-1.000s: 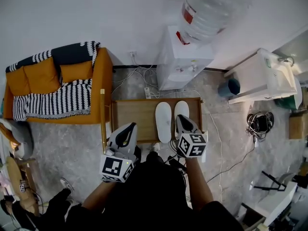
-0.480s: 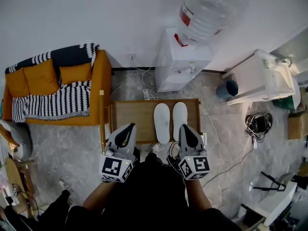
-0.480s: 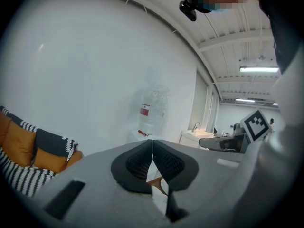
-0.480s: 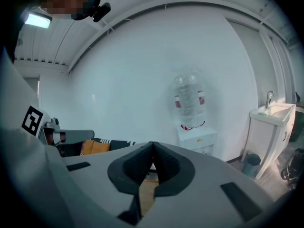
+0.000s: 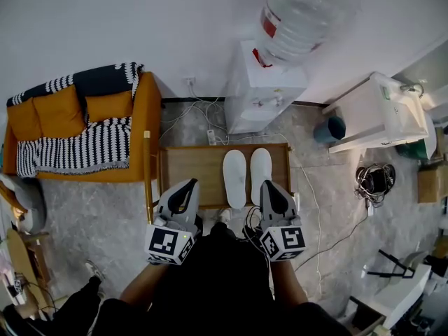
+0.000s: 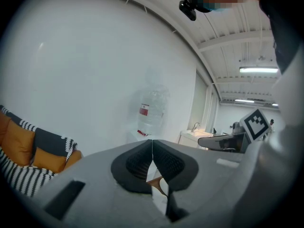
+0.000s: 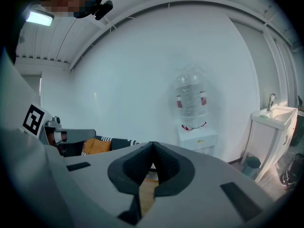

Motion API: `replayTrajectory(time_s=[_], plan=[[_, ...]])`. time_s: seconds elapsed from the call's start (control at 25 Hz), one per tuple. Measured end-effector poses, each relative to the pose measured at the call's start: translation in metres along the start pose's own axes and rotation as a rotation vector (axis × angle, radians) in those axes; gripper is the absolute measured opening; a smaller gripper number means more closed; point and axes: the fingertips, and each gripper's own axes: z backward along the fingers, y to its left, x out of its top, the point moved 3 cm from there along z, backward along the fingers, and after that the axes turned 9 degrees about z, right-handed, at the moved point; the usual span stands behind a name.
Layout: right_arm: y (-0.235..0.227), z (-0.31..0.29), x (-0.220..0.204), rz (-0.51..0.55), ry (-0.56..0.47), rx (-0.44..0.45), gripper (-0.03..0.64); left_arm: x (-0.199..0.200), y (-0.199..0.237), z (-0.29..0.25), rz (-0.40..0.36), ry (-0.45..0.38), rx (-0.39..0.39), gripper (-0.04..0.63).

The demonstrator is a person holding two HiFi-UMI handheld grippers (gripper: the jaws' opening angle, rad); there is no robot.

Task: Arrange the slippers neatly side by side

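Now, the low wooden table [image 5: 189,168] at the frame's centre carries both white slippers [image 5: 236,178] on its right half. They lie parallel and just beside each other, ends level, so the pairing looks finished to me. Your left gripper [image 5: 187,185] and right gripper [image 5: 270,186] sit at the table's lower edge, each with jaws closed on nothing, likely held clear so neither nudges the pair.

White wall [image 5: 140,19]; orange sofa [image 5: 77,128]
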Motion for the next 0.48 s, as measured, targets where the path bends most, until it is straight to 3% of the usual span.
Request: replayTrajectory(time_s=[0.48], plan=[[0.0082,-0.0090,0.0027,0.013,0.004,0.026,0.011,0.0013,0.0079,0.0007,-0.001,-0.002,0.006,0.017]])
